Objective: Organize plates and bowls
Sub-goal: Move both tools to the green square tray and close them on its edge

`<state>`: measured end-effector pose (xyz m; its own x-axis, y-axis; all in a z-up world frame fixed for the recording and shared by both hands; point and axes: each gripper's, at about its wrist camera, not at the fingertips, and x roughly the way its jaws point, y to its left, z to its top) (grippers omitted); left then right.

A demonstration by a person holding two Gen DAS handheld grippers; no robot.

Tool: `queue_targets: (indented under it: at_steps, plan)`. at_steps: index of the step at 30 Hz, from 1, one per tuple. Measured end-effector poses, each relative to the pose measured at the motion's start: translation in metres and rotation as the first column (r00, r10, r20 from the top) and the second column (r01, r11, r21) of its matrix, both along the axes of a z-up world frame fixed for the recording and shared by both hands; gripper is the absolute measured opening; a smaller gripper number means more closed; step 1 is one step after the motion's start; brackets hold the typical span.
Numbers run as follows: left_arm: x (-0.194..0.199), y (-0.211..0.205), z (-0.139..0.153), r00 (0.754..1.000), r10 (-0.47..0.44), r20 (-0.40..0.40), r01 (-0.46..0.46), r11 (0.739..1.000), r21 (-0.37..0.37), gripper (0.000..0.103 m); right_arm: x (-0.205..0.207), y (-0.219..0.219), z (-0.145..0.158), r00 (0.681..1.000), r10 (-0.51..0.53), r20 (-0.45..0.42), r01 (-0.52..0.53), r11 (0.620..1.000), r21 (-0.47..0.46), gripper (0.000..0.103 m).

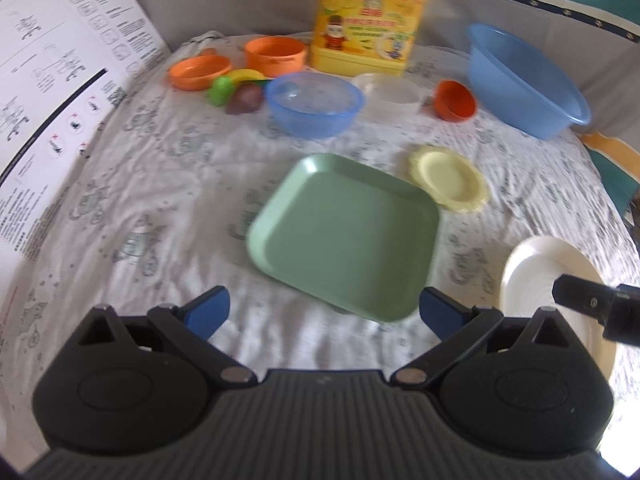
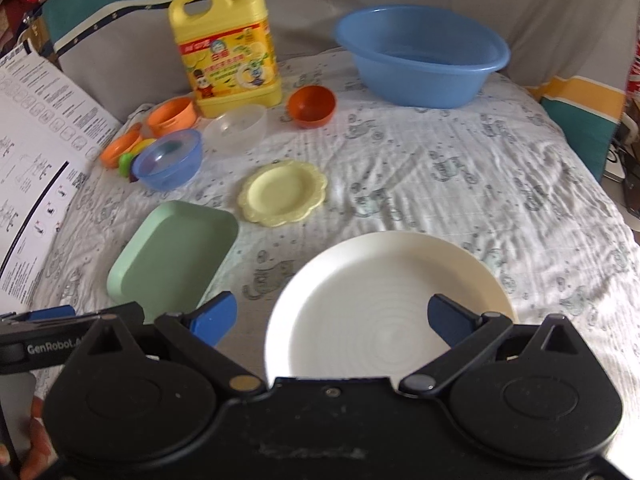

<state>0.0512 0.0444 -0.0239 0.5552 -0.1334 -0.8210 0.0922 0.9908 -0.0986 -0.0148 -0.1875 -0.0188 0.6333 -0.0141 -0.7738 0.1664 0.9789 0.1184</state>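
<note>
Left hand-held gripper (image 1: 324, 312) wide open, empty, near green tray (image 1: 344, 236) edge; right hand-held gripper (image 2: 332, 320) likewise over white plate (image 2: 384, 292).

Yellow detergent bottle (image 1: 366, 16): top cut off by frame edge in left wrist view, label blurred. White plate (image 2: 384, 304): near rim hidden behind right gripper body; in left wrist view half hidden by black gripper finger. Toy fruit (image 2: 138, 158) left of bottle: mostly hidden behind blue bowl (image 2: 168, 164), kind unclear. Printed sheet (image 1: 52, 80): text too small to read.
</note>
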Motion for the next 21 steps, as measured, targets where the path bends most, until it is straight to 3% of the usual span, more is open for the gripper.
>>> queue_targets:
  at_steps: [6, 11, 13, 14, 19, 21]
  plan:
    - [0.023, 0.031, -0.006, 0.999, 0.020, 0.027, -0.021, 0.999, 0.038, 0.103, 0.025, 0.030, -0.004, 0.998, 0.051, -0.024, -0.051, 0.999, 0.019, 0.103]
    - [0.051, 0.052, -0.017, 0.999, 0.009, 0.030, -0.011, 0.997, 0.073, 0.103, 0.049, 0.039, -0.019, 0.996, 0.052, -0.075, -0.044, 0.993, 0.111, 0.103]
    - [0.061, 0.055, -0.021, 1.000, -0.005, 0.028, 0.003, 0.997, 0.075, 0.102, 0.057, 0.044, -0.026, 0.995, 0.054, -0.086, -0.041, 0.988, 0.146, 0.098]
    - [0.065, 0.056, -0.022, 1.000, -0.011, 0.027, 0.009, 0.997, 0.072, 0.101, 0.061, 0.046, -0.029, 0.995, 0.048, -0.091, -0.033, 0.987, 0.156, 0.091]
    - [0.085, 0.047, -0.029, 0.998, -0.065, 0.012, 0.065, 0.997, 0.044, 0.080, 0.075, 0.050, -0.038, 0.996, 0.029, -0.085, -0.015, 0.987, 0.159, 0.087]
    - [0.090, 0.040, -0.032, 0.995, -0.099, 0.002, 0.099, 0.994, 0.035, 0.073, 0.078, 0.054, -0.036, 0.997, 0.035, -0.070, -0.025, 0.990, 0.141, 0.078]
